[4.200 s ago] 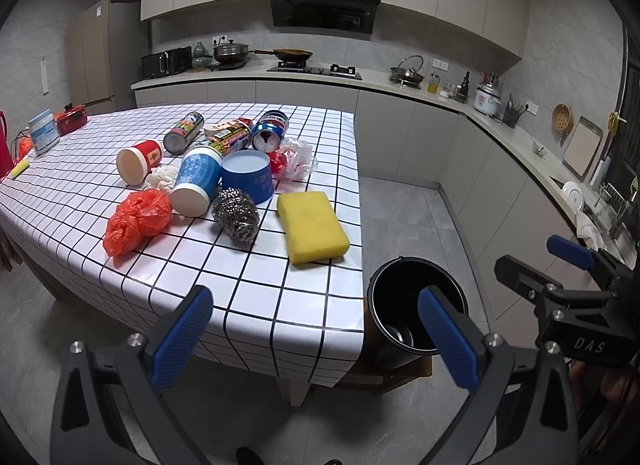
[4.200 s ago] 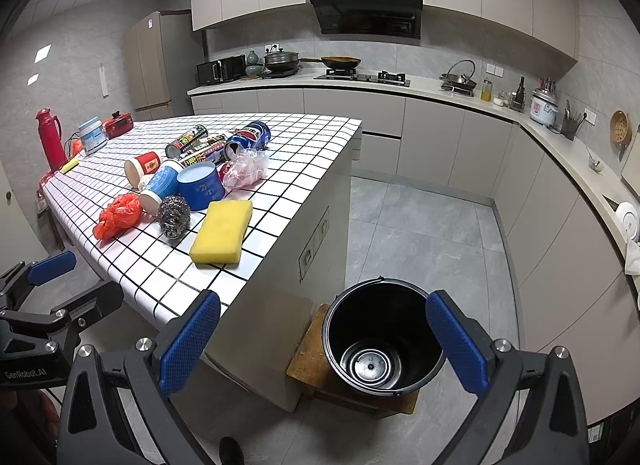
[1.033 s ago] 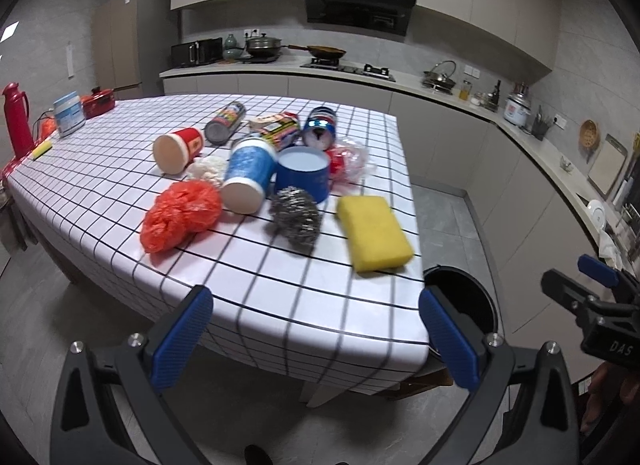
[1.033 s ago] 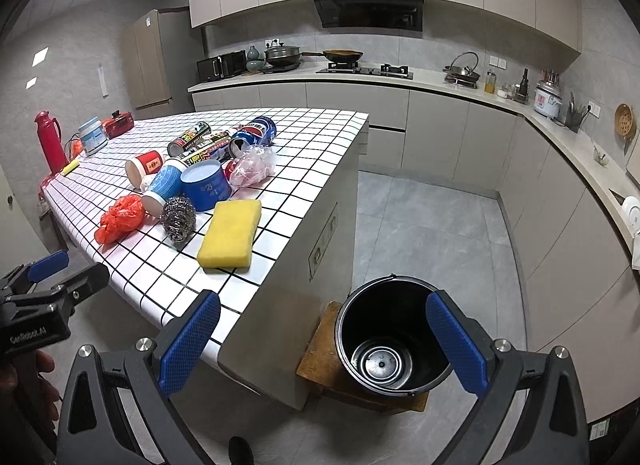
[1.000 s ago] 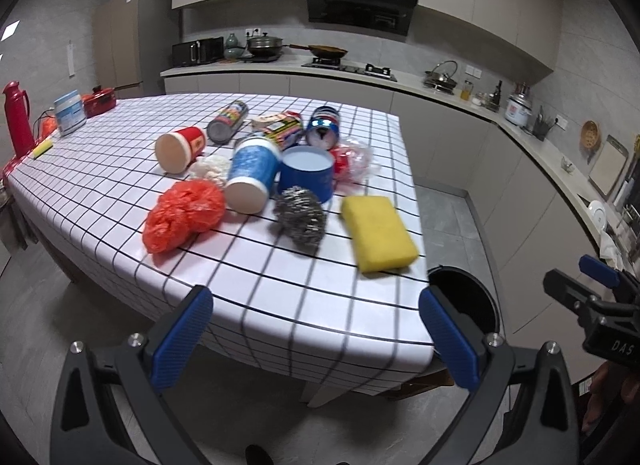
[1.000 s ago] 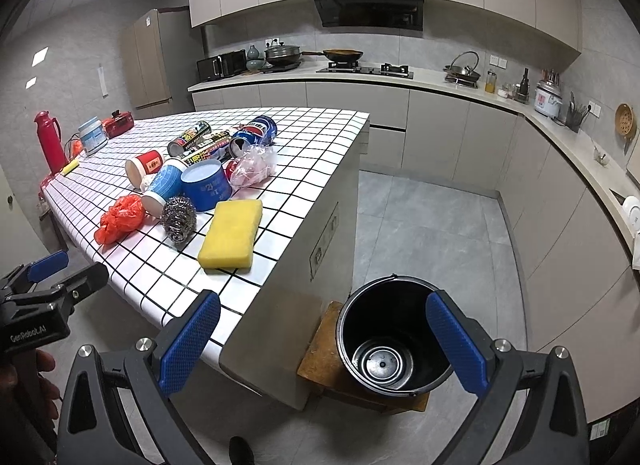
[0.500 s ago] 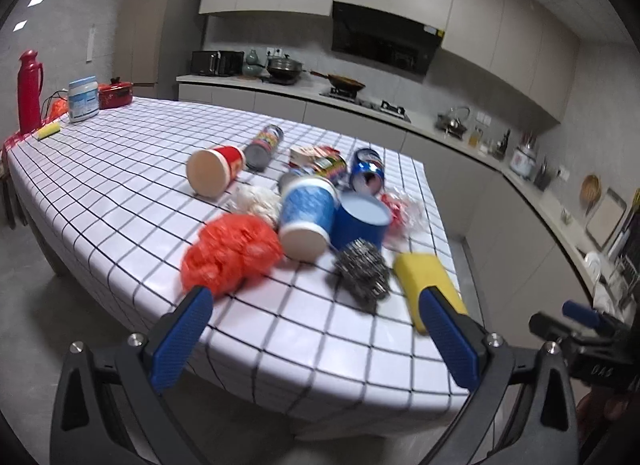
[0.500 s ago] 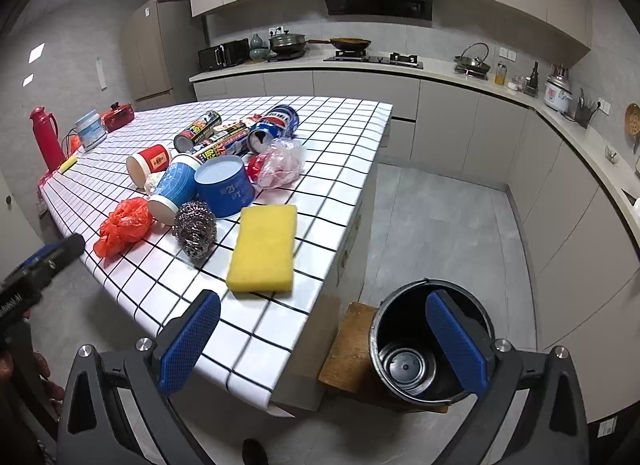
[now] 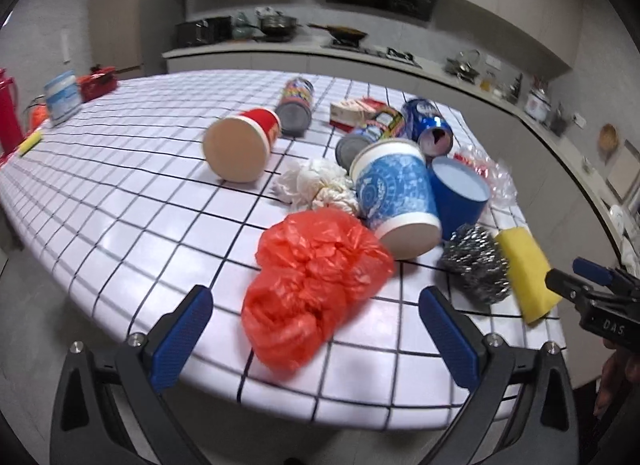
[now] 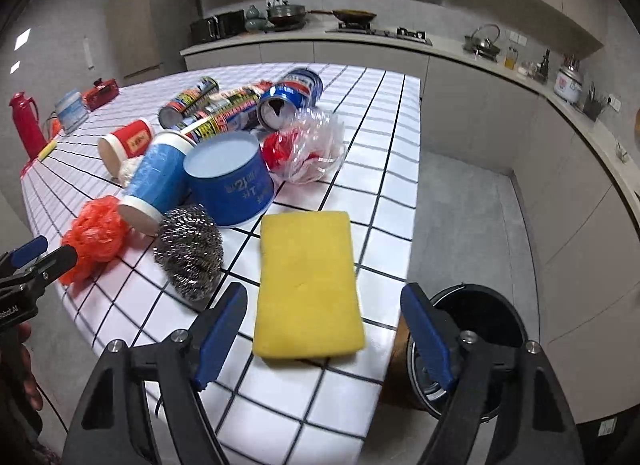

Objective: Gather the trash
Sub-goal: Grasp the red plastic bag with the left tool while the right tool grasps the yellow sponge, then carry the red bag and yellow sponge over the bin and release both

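Left wrist view: the left gripper [image 9: 316, 331] hangs with its blue-padded fingers spread wide apart, framing a crumpled orange-red plastic bag [image 9: 314, 285] near the front edge of the white black-gridded worktop [image 9: 132, 205]. Just behind the bag lie a wad of white tissue [image 9: 318, 185] and a blue patterned paper cup [image 9: 394, 195] on its side; a steel-wool scouring ball [image 9: 476, 265] sits to the right.

Right wrist view: the right gripper [image 10: 324, 333] is likewise spread open and empty, with a yellow rectangular sponge [image 10: 307, 283] lying flat on the worktop between its fingers. A black round bin [image 10: 476, 339] stands on the floor beside the worktop, behind the right finger. Farther back rest an upturned blue paper bowl [image 10: 230, 189], a clear crinkled wrapper with red inside [image 10: 306, 153], a dented blue drinks can [image 10: 292, 97] and a red paper cup [image 10: 126, 141].
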The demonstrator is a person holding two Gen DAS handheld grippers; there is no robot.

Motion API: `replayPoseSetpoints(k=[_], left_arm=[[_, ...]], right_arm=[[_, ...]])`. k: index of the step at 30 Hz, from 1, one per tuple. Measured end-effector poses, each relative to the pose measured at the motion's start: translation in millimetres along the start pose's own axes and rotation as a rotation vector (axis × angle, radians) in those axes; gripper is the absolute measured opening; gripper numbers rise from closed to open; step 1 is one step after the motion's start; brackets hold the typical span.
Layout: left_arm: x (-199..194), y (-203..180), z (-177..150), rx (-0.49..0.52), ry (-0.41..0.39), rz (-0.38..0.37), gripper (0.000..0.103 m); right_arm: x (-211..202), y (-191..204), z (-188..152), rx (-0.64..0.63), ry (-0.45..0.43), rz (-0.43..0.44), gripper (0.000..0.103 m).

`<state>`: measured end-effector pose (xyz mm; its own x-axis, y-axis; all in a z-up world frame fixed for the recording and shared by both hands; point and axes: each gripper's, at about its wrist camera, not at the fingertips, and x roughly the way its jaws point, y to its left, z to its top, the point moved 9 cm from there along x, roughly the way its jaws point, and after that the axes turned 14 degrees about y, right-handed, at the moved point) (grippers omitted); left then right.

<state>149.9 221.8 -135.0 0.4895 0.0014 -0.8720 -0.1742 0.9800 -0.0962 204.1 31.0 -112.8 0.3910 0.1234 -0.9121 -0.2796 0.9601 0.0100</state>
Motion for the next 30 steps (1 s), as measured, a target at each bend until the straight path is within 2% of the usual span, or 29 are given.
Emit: replayPoseSetpoints(k=[6,14,18,20,21,24,30], left_arm=[[24.0,-4.6,5.8,0.048,0.046,-0.029,0.103],[34.5,0.6,10.9,0.038,0.056,-0.057,0.103],[37.0,4.2,10.2,0.041,0.067,-0.061,0.101],[37.9,2.9,8.7,0.056,0.075,-0.075,0.089],[39.5,1.9,9.2,0.066,0.083,-0.084,0.076],[34.3,-1.8,7.3,0.091,0.08,-0.113,0.054],[6.6,-4.7,11.5,0.101,0.024,-0.124,0.052]], right_arm=[[22.8,-0.7,4.4,0.041,0.033,-0.028,0.081],[39.5,-2.7,7.0,0.063,0.067,-0.051,0.08],[45.0,-0.3,7.4,0.067,0.075,-0.034,0.069],[44.2,1.5,8.0,0.066,0.076,-0.028,0.063],[43.5,2.5,8.3,0.064,0.075,-0.03,0.059],[39.9,5.2,7.9,0.065,0.066,-0.023,0.053],[12.0,4.5,6.2,0.083,0.009,-0.016,0.052]])
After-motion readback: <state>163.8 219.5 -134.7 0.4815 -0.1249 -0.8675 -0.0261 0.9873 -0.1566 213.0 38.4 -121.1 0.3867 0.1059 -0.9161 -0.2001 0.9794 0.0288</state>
